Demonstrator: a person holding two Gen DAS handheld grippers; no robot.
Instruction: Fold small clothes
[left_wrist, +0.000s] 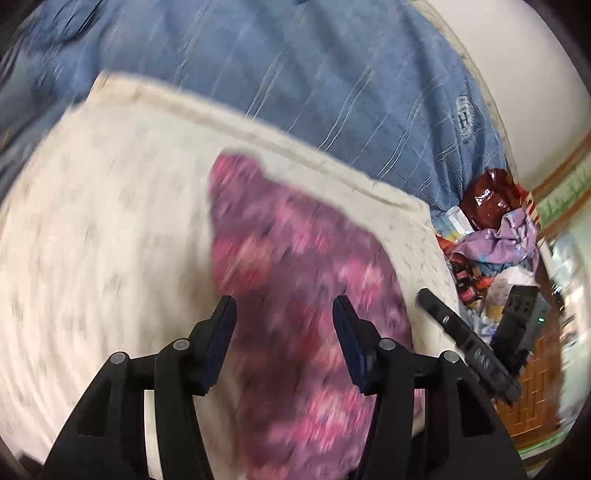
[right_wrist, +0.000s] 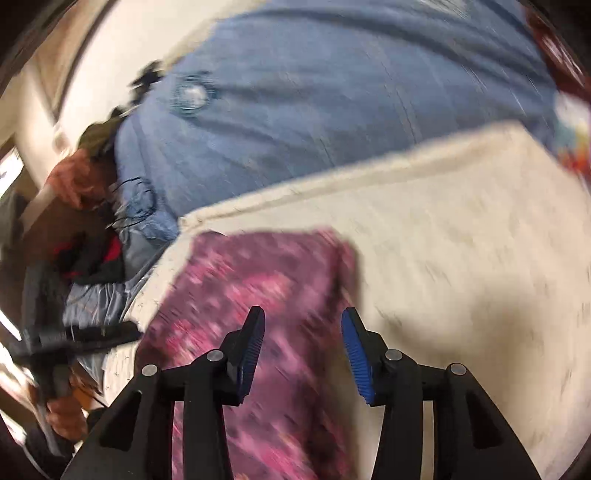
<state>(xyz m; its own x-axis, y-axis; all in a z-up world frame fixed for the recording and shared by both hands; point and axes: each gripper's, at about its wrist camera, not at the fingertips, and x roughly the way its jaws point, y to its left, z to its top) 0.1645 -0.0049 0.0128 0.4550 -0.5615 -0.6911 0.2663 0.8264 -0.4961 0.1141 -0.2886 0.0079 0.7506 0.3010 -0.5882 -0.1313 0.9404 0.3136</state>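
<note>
Pink patterned garment (left_wrist: 295, 280) apparently flat on cream mat (left_wrist: 103, 229), both hand-held grippers (left_wrist: 284, 325) (right_wrist: 303, 332) spread above.

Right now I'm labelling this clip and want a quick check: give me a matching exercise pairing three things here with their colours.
Things:
1. small garment
2. cloth under it
3. bedspread behind

Colours:
A. blue
B. pink and purple
C. cream

Pairs: 1-B, 2-C, 3-A
</note>
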